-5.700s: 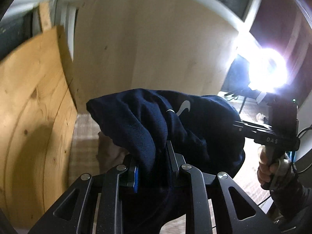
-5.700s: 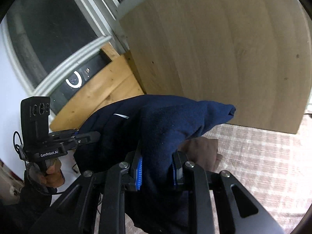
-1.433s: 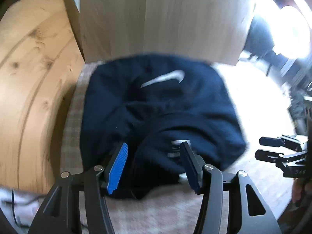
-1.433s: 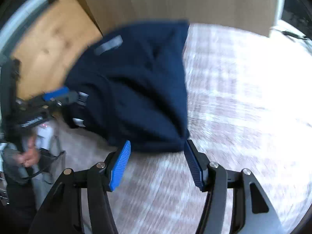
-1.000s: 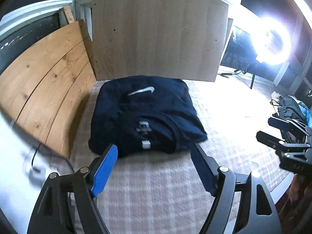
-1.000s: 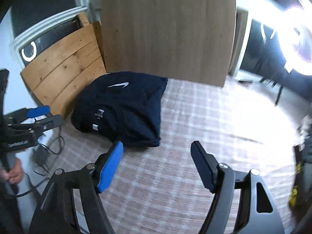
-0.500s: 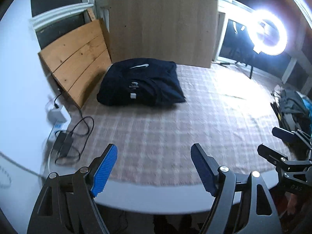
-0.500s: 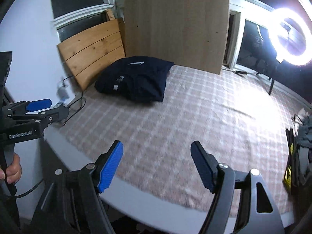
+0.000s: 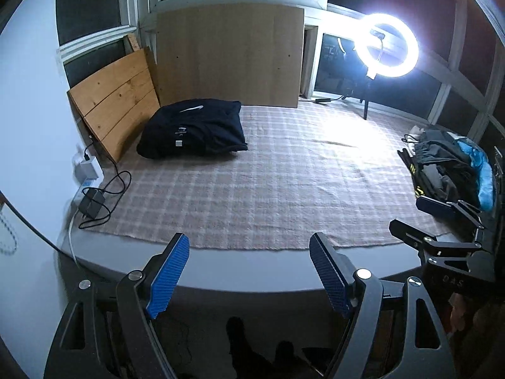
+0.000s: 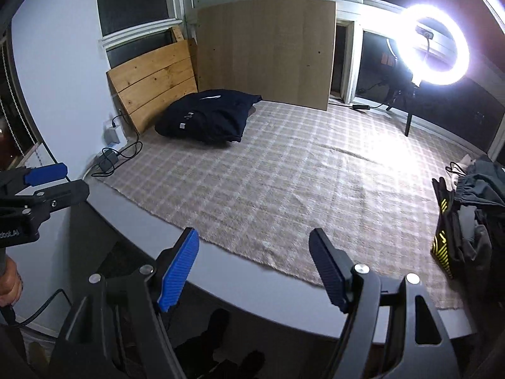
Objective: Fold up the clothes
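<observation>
A navy top (image 9: 194,132) lies folded into a compact bundle at the far left corner of the bench (image 9: 252,281), on a checked cloth (image 9: 268,183), close against the wood boards (image 9: 116,101) and the upright panel (image 9: 230,53). A heap of clothes (image 9: 448,170) sits at the right edge. Both grippers hang over the near edge, well apart from either pile. The left gripper (image 9: 249,271) is spread wide and holds nothing; the right gripper (image 10: 254,265) is likewise wide and empty.

This scene fits either the end of the work on the navy top or a pause before the heap gets a turn.

The risks lie mostly on the right. The heap looks tangled, with dark garments, a blue one (image 9: 479,170) and a yellow-patterned one (image 10: 442,237) overlapping, so a pinch there could take two layers at once and drag the rest off the edge. A thin cable (image 10: 454,169) seems to lie against the heap and could snag. The ring light (image 9: 389,45) washes out the cloth before it, so a dark hem there would be hard to judge.

On the left, the folded top is soft and rounded. A garment pulled across the cloth could shift the cloth under it and loosen the fold. The charger (image 9: 91,203) and its cord (image 9: 116,183) lie on the cloth's left edge, where a sweeping sleeve could catch them.
</observation>
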A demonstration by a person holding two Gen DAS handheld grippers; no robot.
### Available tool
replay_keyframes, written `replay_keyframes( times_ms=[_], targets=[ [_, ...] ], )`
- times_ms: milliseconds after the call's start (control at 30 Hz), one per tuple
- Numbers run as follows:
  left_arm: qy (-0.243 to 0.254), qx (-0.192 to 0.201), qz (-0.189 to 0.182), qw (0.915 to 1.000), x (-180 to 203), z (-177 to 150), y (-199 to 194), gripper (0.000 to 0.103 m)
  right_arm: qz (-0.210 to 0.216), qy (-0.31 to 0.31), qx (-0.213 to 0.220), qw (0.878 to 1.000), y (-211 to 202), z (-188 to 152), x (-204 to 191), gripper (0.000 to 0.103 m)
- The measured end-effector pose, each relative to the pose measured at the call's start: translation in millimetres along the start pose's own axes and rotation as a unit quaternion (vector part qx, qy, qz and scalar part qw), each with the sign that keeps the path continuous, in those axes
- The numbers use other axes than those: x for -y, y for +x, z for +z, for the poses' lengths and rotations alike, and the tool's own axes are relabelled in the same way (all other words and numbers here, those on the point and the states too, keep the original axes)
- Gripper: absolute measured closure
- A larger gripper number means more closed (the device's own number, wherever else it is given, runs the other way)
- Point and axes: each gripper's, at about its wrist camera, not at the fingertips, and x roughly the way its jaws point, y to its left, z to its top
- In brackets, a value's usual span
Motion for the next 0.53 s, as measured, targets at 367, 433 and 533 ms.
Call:
replay_keyframes(
  times_ms=[367, 433, 533],
  targets=[
    [-0.019, -0.007, 0.008, 0.9998, -0.3, -4.4, 1.2, 0.025, 0.002, 0.007, -0.002, 1.000, -9.1, -12.0, 17.4, 0.031],
    [-0.017, -0.006, 0.009, 0.9998, -0.3, -3.2, 1.1, 0.025, 0.003, 0.007, -0.003, 1.000, -8.5, -12.4, 19.6, 0.031],
    [-0.014, -0.002, -0.002, 0.9999, -0.1, -2.2, 0.6, 0.025, 0.002, 0.008, -0.003, 1.000, -6.8, -12.5, 18.3, 0.031]
  ],
)
